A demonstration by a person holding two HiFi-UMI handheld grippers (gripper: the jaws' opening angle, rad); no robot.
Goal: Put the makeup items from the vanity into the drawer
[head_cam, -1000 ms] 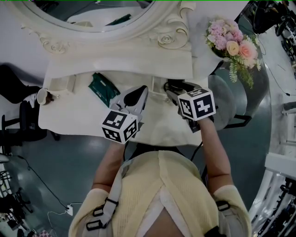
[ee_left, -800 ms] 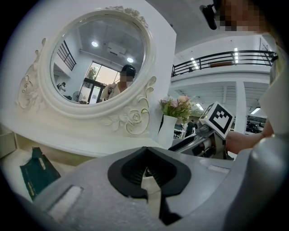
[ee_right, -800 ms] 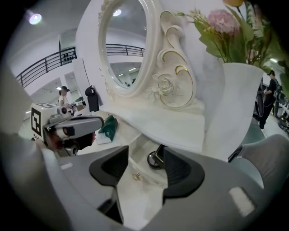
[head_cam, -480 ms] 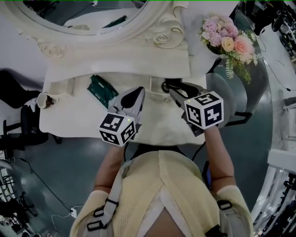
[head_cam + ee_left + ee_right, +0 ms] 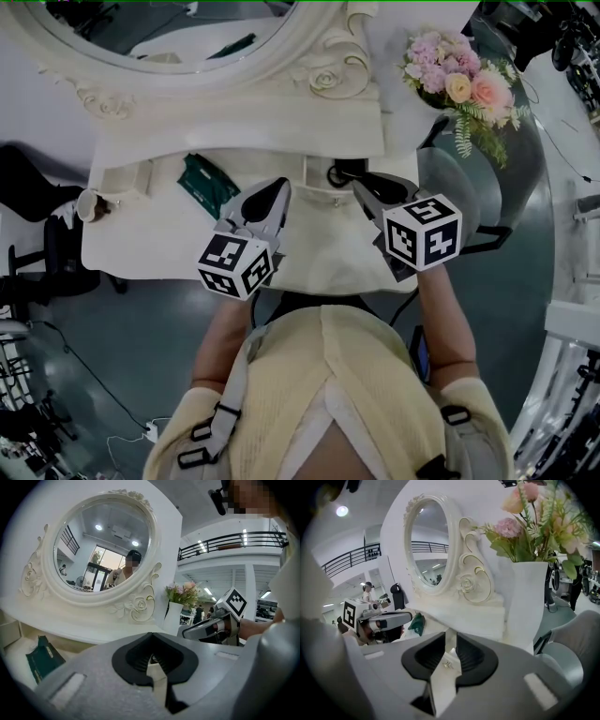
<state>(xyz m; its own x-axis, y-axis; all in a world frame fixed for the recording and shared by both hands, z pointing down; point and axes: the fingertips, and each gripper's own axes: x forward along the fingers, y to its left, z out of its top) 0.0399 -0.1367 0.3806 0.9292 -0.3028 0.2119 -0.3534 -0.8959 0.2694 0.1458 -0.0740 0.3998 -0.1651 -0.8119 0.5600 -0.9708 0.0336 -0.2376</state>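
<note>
Though small here, green pouch (image 5: 208,183) seemingly well back from vanity (image 5: 141,236) edge.

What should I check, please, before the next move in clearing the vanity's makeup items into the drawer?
1. Right tongs empty: ok; the jaws have just been closing, a narrow gap remains, nothing between them.
2. Left tongs empty: ok; jaws together.
3. Green makeup item lying free on the vanity: ok.
4. Drawer open: cannot tell.
5. Flowers clear of both tongs: ok.

Glossy grey floor (image 5: 141,337), railed balcony (image 5: 234,543), ceiling light (image 5: 342,511)
</note>
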